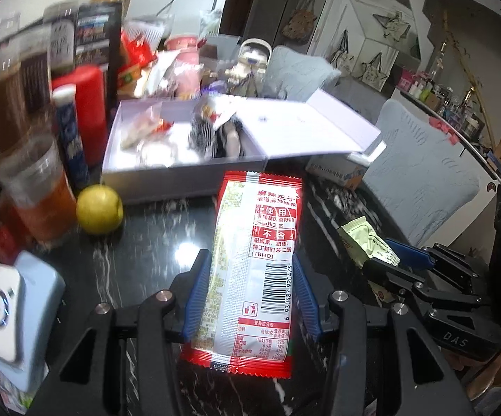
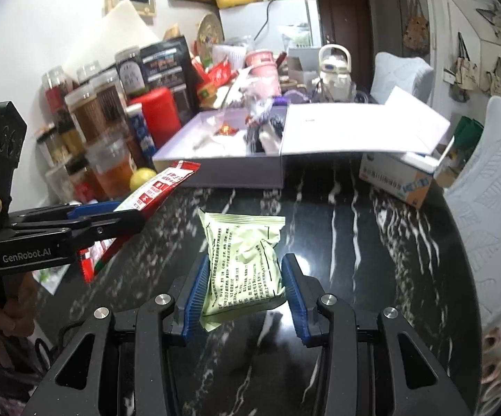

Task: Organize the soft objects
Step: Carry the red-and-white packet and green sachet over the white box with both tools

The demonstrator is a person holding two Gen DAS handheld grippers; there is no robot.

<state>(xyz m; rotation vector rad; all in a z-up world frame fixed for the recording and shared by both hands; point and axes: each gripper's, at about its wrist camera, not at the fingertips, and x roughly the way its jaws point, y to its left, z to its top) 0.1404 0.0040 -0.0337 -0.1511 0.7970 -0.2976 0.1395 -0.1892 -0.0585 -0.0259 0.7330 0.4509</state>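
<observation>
My left gripper [image 1: 250, 277] is shut on a red and white snack packet [image 1: 255, 253], held lengthwise between its blue pads above the black marble table [image 1: 139, 253]. My right gripper [image 2: 245, 277] is shut on a pale green snack packet [image 2: 241, 260], also lifted off the table. Ahead of both lies an open white box [image 1: 181, 170] with its lid [image 1: 302, 128] flapped out to the right; several small packets and a striped soft item [image 1: 215, 135] lie inside. Each gripper shows in the other's view: the right one [image 1: 399, 263] with the green packet [image 1: 368, 242], the left one [image 2: 111, 218] with the red packet [image 2: 153, 190].
Jars, a red canister [image 1: 89, 111], a blue tube and a yellow-green fruit [image 1: 99, 213] crowd the table's left side. A white and blue device [image 1: 11, 319] sits at the near left. A small carton [image 2: 399, 176] lies right of the box, and grey padded chairs [image 2: 486, 215] stand beyond the table edge.
</observation>
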